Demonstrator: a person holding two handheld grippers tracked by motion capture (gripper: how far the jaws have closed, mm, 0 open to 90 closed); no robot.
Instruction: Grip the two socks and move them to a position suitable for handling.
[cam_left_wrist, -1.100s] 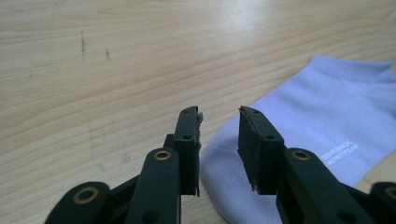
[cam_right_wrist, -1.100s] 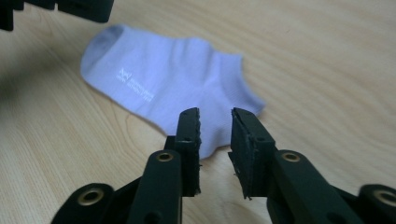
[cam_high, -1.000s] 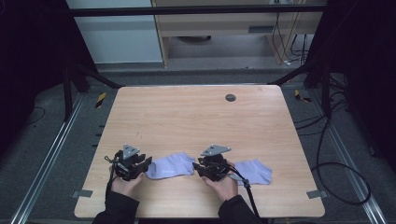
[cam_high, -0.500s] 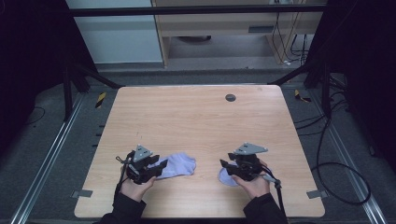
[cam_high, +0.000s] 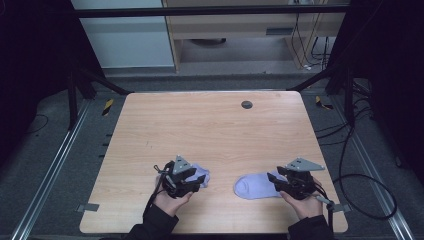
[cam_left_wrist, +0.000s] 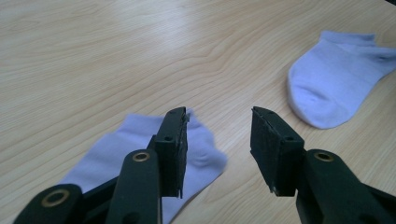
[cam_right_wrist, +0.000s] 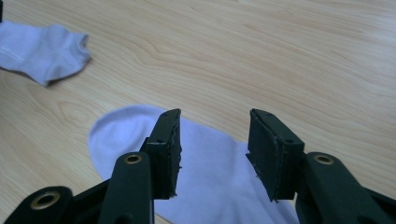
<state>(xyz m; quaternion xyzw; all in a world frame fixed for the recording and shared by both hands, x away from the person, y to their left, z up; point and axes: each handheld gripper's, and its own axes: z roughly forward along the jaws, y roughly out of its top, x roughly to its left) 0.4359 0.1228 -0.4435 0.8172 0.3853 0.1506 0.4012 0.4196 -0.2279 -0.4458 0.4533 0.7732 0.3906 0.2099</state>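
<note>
1. High view, lower left: the left gripper (cam_high: 199, 183) covers much of the left sock (cam_high: 201, 175).
2. Lower right: the right sock (cam_high: 254, 185), its heel seemingly hidden under the right gripper (cam_high: 272, 182).
3. Both grippers' jaws stand wide, holding nothing.

High view looks down on the counter (cam_high: 210, 130); both gripper views skim it closely, sharing two socks.

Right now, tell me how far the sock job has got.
Done: two pale socks lie flat and apart on the table, the left sock by the left gripper, the right sock under the right gripper. In hand: nothing; both grippers are open, jaws empty over their socks. Left: gripping, and probably pairing or folding them.
</note>
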